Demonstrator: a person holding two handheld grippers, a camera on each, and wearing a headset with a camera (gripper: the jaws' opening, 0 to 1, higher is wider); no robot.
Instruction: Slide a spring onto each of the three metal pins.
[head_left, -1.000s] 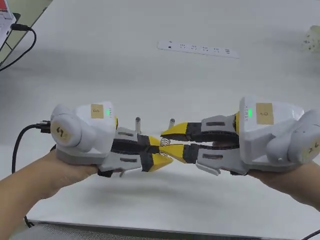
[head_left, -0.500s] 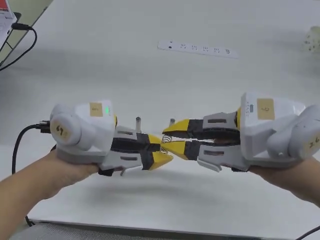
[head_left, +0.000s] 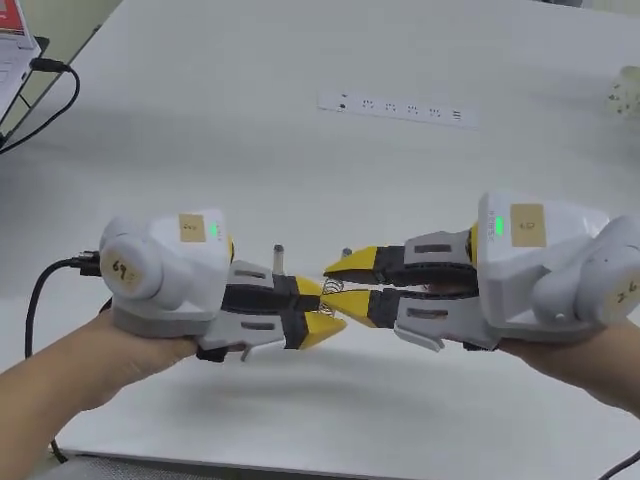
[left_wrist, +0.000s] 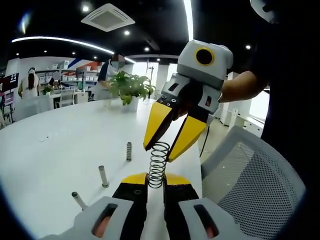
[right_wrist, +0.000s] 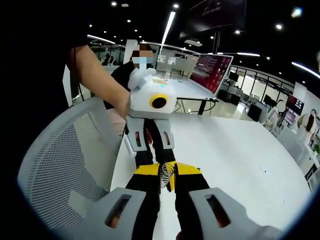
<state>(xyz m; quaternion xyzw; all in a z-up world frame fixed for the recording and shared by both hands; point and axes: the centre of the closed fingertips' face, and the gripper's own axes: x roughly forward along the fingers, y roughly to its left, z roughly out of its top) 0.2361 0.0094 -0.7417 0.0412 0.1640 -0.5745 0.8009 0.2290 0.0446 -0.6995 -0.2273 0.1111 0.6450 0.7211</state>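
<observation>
Head view: the left hand-held gripper (head_left: 322, 303) and the right hand-held gripper (head_left: 326, 282) meet tip to tip above the white desk (head_left: 300, 160), each carried in one hand. A small coiled steel spring (left_wrist: 158, 164) is held between them, clear of the desk. In the left gripper view the left jaws stand narrow, pinched on the spring's near end, and the coil rises straight out from between their yellow tips. The right jaws stand apart in a V, one yellow tip on either side of the spring's far end (whether they touch the coil cannot be told). Three short upright metal pins (left_wrist: 103, 176) stand in a row on the desk, near the grippers; the farthest looks ribbed, the other two bare. A white power strip (head_left: 400, 107) lies well beyond, toward the desk's far side.
</observation>
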